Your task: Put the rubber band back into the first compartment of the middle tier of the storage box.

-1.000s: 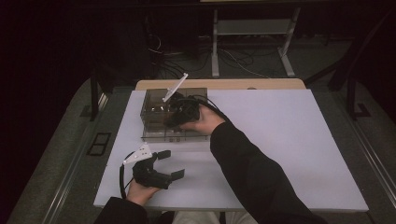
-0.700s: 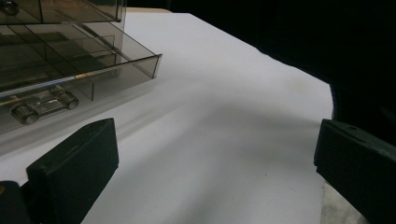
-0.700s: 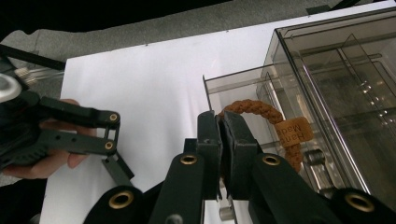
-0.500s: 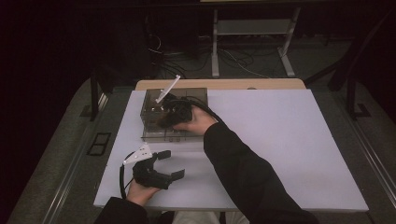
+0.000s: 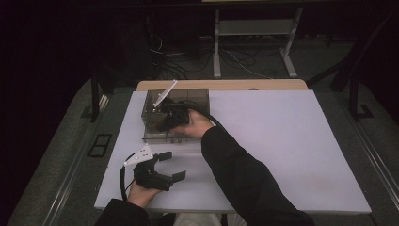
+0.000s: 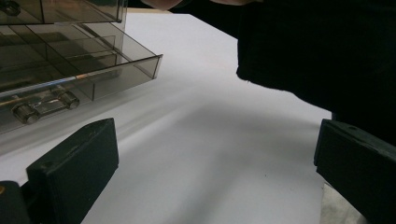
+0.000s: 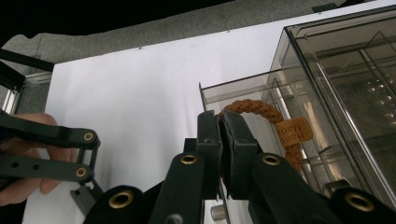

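A smoky clear drawer box (image 5: 201, 95) stands at the table's back left, with one drawer (image 7: 233, 88) pulled out toward the person. My right gripper (image 7: 220, 135) is shut on a brown braided bracelet (image 7: 254, 108) with a "Hand Made" tag (image 7: 292, 130). The loop hangs at the open drawer's corner. From the high view, this gripper (image 5: 165, 120) sits over the box's front. My left gripper (image 5: 173, 165) rests open on the white tabletop at the front left. Nothing lies between its jaws (image 6: 215, 168), and the drawer (image 6: 116, 70) is just ahead of them.
The white tabletop (image 5: 291, 141) stretches to the right of the box. A dark sleeve (image 5: 244, 179) crosses the middle of the table. The drawer's clear handle (image 6: 42, 105) faces the left gripper. Metal frames and cables stand on the floor beyond the table.
The right hand has moved left and a little nearer along the box with the gripper. The left gripper has stayed put.
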